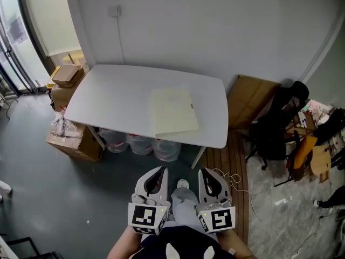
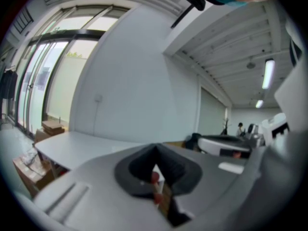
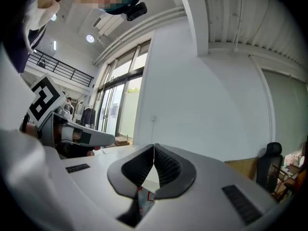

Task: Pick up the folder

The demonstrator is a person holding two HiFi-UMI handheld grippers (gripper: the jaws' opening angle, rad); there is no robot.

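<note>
1. Starting at the fingers: both pairs are pressed together with nothing between them. The left gripper [image 2: 155, 147] shows its dark pads meeting at the tips, and the right gripper [image 3: 154, 146] shows the same. You hold nothing yet.
2. From your head camera, the two grippers sit side by side at six o'clock, well short of the table [image 1: 113, 99]. The folder [image 1: 172, 111] lies at twelve o'clock from them.
3. The step in hand, as I judge it, is the approach. Spread the jaws before you reach the table, not once you are over the folder.
4. The folder lies flat toward five o'clock of the tabletop, its near edge close to the table's near rim. Whether it overhangs, I cannot tell. Come in level at that edge. If no lip shows, draw the folder toward you until one clears the rim, then close on it.
5. Consider taking that edge with both grippers, one at seven o'clock and one at five, so a thin cover neither sags nor flaps open.
6. The folder looks pale cream, rectangular, thin and closed, turned slightly off the table's lines. A small dark mark sits on its three o'clock edge, perhaps a clasp, but it is too small to tell. Expect it to be smooth and bendy.
7. Clear jugs [image 1: 141, 143] stand under the table, cardboard boxes [image 1: 67, 75] at nine o'clock and a dark chair [image 1: 277, 123] at three. All are apart from your path.
</note>
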